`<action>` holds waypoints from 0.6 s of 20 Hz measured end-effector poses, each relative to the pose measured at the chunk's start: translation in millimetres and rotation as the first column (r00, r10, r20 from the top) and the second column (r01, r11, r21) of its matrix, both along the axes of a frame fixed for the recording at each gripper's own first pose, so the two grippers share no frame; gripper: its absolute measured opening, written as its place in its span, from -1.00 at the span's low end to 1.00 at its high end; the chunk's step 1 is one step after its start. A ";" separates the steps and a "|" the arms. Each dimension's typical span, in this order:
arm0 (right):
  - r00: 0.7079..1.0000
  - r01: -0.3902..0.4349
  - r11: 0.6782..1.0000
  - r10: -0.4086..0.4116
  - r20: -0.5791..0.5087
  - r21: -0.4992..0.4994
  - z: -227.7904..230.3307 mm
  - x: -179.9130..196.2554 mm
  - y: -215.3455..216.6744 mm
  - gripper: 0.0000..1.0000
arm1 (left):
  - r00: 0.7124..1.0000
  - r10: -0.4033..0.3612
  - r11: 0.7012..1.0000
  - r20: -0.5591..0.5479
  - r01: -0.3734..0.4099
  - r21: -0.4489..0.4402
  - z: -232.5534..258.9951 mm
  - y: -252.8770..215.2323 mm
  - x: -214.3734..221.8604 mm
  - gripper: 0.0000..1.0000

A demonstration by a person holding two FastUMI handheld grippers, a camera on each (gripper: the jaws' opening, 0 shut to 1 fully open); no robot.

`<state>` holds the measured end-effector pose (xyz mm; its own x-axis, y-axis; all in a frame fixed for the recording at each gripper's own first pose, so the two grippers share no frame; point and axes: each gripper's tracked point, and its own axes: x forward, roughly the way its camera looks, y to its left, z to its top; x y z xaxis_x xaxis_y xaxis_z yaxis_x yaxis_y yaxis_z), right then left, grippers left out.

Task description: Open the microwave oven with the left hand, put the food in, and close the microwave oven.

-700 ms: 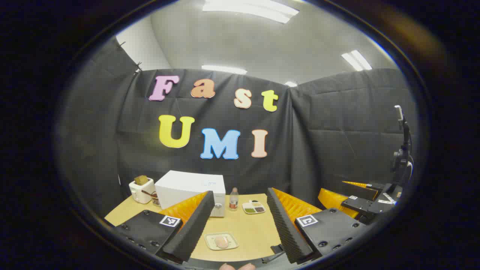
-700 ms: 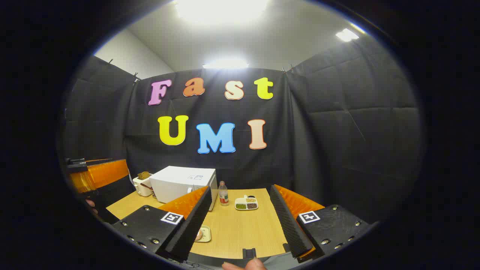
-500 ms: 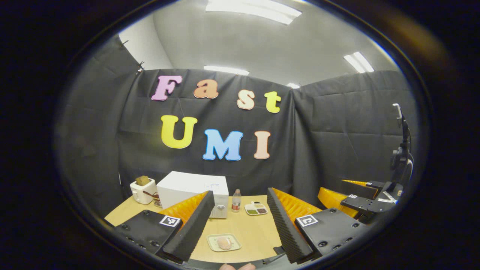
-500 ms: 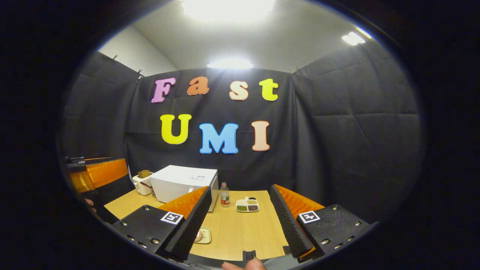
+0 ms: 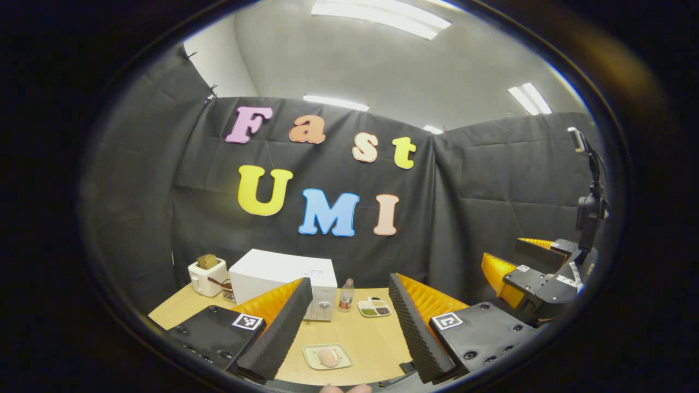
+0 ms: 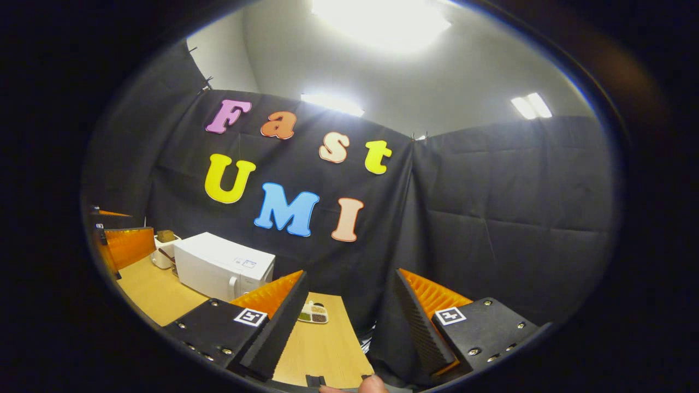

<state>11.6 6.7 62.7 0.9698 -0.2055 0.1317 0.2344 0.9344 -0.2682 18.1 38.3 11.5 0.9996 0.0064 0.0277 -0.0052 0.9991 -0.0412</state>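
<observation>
Both tongs are released and hold nothing: the left tongs (image 5: pixel 349 322) hang above the near edge of the worktop (image 5: pixel 371 338), and the right tongs (image 6: pixel 344 322) sit off to the right, angled away.

The likeliest trouble is the approach. The microwave oven (image 5: pixel 281 275) stands far back on the left with its door closed. A small toaster (image 5: pixel 206 275) stands just beside it on the left and a bottle (image 5: pixel 344 296) on the right, so a wide swing could knock either.

The food (image 5: pixel 329 357) is a pale lump on a small tray (image 5: pixel 311 355) at the near edge, well apart from the oven.
</observation>
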 end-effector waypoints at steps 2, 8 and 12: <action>1.000 0.028 1.000 -0.028 -0.002 -0.014 -2.6 -3.2 -3.1 0.92 | 1.000 -0.007 1.000 -0.001 0.007 0.006 -2.3 -4.4 0.4 0.87; 0.999 0.001 0.997 0.001 -0.036 0.077 -19.6 -1.4 -6.4 0.92 | 1.000 -0.009 0.999 0.000 0.009 0.033 -2.0 -14.6 -6.3 0.87; 0.996 -0.027 0.987 0.040 -0.079 0.157 -43.3 -5.4 -16.5 0.92 | 0.999 0.001 0.997 -0.036 0.002 0.083 -25.3 -18.3 3.2 0.86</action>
<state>6.2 -9.8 19.4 0.9827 -0.1841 0.0205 0.1851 0.9732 -0.1362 21.2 20.0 -13.8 1.0000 0.0055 -0.0083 -0.0051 0.9991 0.0417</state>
